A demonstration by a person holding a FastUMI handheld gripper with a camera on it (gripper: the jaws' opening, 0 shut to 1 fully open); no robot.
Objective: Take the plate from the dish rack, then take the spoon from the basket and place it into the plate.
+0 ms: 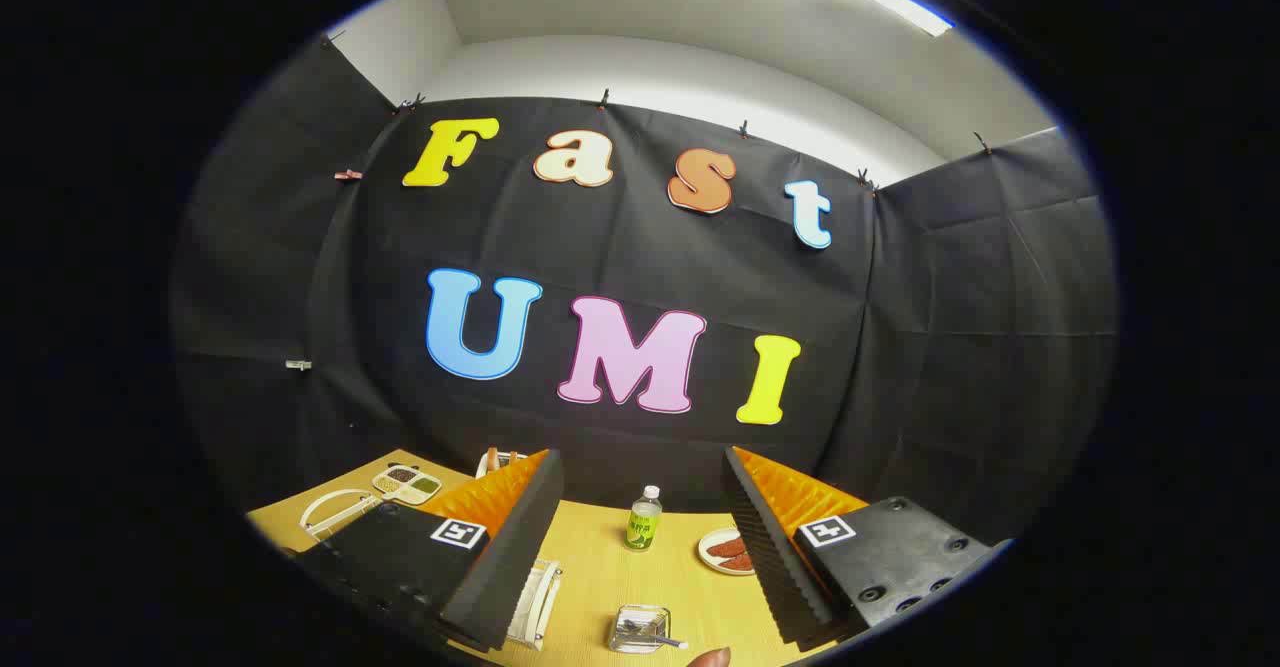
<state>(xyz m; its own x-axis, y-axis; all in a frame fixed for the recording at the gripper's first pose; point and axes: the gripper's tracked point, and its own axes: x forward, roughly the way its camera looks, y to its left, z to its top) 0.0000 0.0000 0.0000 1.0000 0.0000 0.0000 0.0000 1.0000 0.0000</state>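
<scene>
Honestly, the gripper [640, 547] hung wide open and empty, with the dish rack [535, 602] sitting low just beside its left finger.

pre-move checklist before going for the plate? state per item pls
1. Fingers open: ok. The gripper has its fingers spread wide, with nothing between them.
2. Dish rack located: ok. The white wire dish rack sits by the left finger, partly hidden behind it.
3. Plate in the rack: cannot tell, the finger covers most of it.
4. Basket and spoon: ok. The clear basket lies on the table between the fingers, with the spoon in it.
5. Obstacles: not ok. A green-labelled bottle and a small dish of food stand just beyond the fingers.
6. Fingertip near the basket: not ok, watch it.
</scene>
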